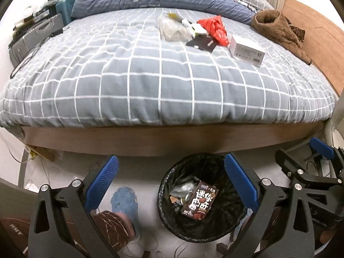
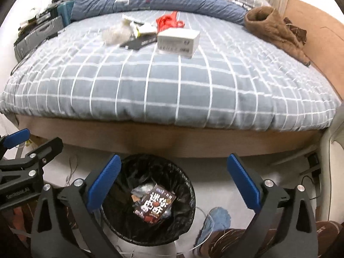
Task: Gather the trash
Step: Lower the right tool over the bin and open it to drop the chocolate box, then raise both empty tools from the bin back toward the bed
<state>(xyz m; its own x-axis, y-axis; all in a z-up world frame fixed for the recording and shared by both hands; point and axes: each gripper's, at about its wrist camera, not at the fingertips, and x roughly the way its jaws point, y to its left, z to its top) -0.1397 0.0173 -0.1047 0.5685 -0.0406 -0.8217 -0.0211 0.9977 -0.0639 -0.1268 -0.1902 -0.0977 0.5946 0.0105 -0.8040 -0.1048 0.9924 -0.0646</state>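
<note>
Both grippers, left (image 1: 171,180) and right (image 2: 172,180), are held open and empty above the lined bin (image 2: 148,234). Remaining trash lies far across the bed (image 2: 172,90); the white box (image 2: 178,40), nearest, should be spanned squarely across its narrower sides.

My left wrist camera looks forward and down from the foot of the grey white-checked bed (image 1: 150,75), with the round black-lined waste bin (image 1: 172,221) close below at five o'clock between my blue-padded fingers (image 1: 103,182). My right wrist camera faces the same way from just to the right, so the bin (image 2: 189,212) sits at seven o'clock. Both share the bed (image 2: 172,90), the white rectangular carton (image 1: 247,50) (image 2: 178,40) at twelve to one o'clock, and each catches the other gripper at its edge.
</note>
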